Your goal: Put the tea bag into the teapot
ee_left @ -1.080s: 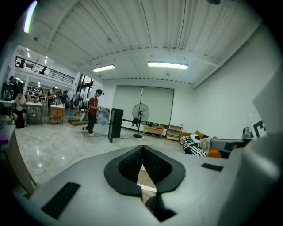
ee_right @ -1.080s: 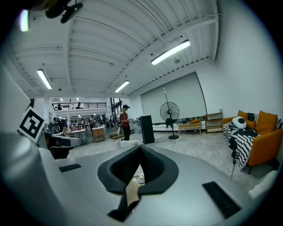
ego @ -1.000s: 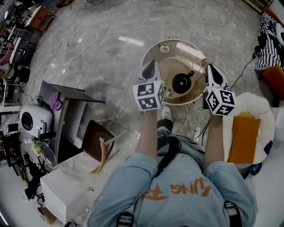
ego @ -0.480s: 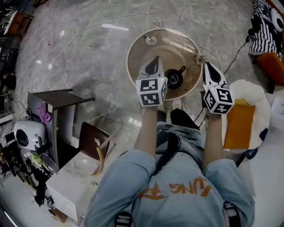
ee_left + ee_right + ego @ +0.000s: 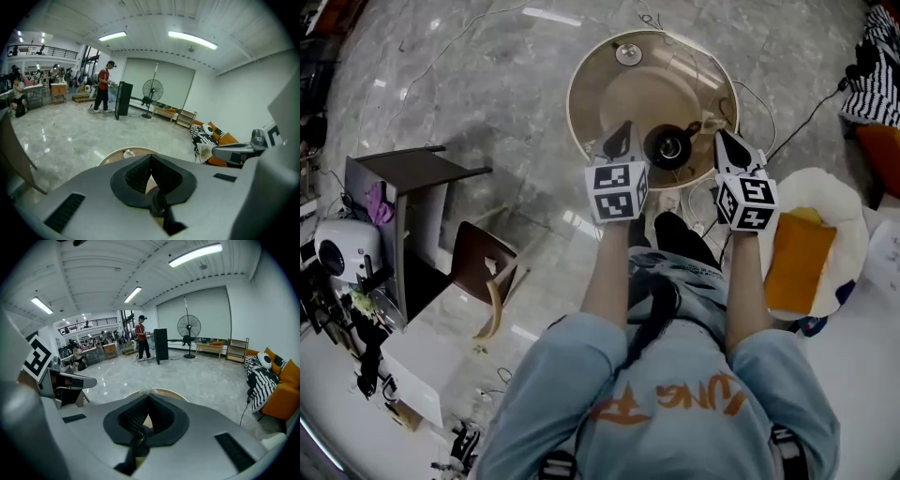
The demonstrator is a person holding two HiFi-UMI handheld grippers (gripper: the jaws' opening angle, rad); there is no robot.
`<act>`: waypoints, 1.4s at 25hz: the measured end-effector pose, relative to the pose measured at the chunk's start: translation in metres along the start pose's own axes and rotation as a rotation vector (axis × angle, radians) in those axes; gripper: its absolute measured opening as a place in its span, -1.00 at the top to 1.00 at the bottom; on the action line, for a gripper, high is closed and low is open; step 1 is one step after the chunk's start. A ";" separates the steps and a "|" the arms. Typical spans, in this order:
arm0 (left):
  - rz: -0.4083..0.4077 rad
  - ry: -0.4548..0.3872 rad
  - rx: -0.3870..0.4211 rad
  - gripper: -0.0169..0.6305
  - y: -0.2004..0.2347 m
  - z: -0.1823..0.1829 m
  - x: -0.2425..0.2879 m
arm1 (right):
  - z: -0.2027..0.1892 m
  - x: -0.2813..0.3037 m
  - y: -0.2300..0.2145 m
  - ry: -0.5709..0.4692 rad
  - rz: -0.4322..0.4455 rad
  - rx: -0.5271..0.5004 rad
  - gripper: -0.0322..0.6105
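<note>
The left claw (image 5: 622,131) is pinched shut, its jaws meeting at the tips with nothing between them. The right claw (image 5: 720,139) is closed the same way, also empty. Both hang over the near rim of the round tan surface (image 5: 581,84), one just left and one just right of the dark teapot (image 5: 669,145). The teapot stands close to that near edge, its round mouth facing up, with open room on the surface to its left and far side. A small pale object (image 5: 628,53) sits by the far rim; whether it is the tea bag cannot be told. Open grey floor (image 5: 487,84) surrounds the surface, and a cable (image 5: 750,98) runs past its right edge.
</note>
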State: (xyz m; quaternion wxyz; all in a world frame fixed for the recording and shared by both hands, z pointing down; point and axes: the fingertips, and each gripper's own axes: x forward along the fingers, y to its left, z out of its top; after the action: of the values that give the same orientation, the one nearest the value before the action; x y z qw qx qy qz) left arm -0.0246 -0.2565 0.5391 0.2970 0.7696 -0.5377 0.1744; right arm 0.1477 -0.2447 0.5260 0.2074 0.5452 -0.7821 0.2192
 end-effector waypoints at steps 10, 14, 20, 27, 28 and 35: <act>0.001 0.096 -0.047 0.87 0.012 -0.058 0.011 | -0.067 0.031 0.032 0.170 0.069 -0.077 0.86; -0.009 0.126 -0.050 0.87 0.013 -0.075 0.016 | -0.093 0.040 0.039 0.229 0.082 -0.089 0.86; -0.027 0.169 -0.048 0.87 0.013 -0.098 0.023 | -0.124 0.056 0.049 0.302 0.092 -0.111 0.86; -0.057 0.223 -0.019 0.87 0.010 -0.115 0.030 | -0.147 0.073 0.053 0.366 0.091 -0.103 0.86; -0.059 0.229 -0.014 0.87 0.010 -0.117 0.030 | -0.149 0.075 0.053 0.372 0.091 -0.103 0.86; -0.078 0.263 0.009 0.87 0.009 -0.126 0.039 | -0.159 0.090 0.052 0.394 0.081 -0.078 0.86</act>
State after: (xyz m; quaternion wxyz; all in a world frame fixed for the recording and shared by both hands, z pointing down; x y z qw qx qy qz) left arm -0.0125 -0.2054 0.6601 0.3679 0.7617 -0.4630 0.2647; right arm 0.0840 -0.2067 0.7001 0.3684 0.4516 -0.7555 0.2993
